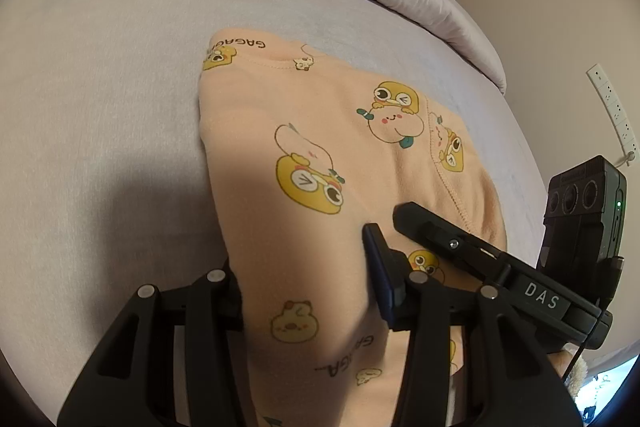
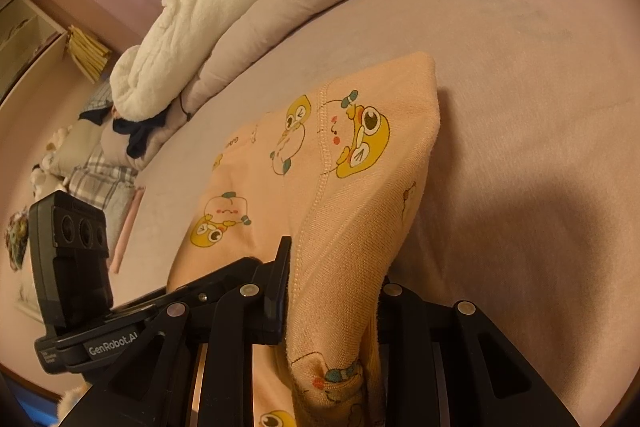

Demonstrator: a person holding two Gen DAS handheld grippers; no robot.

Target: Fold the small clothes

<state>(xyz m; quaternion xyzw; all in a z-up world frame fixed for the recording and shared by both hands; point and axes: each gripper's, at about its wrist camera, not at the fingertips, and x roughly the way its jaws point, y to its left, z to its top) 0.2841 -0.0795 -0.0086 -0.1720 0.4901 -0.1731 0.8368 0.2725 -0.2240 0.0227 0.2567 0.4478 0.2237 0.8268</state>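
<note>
Both grippers, left (image 1: 308, 267) and right (image 2: 332, 291), pinch the garment's (image 1: 320, 131) six-o'clock edge, lifting it to fold toward twelve.

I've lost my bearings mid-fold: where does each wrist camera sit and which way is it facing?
Left wrist: on the left gripper, angled down along its fingers at the peach garment on the bed; own fingers show.
Right wrist: on the right gripper, facing down at the same cloth; own fingers show.
Shared: garment, bed, and each sees the other gripper.
</note>
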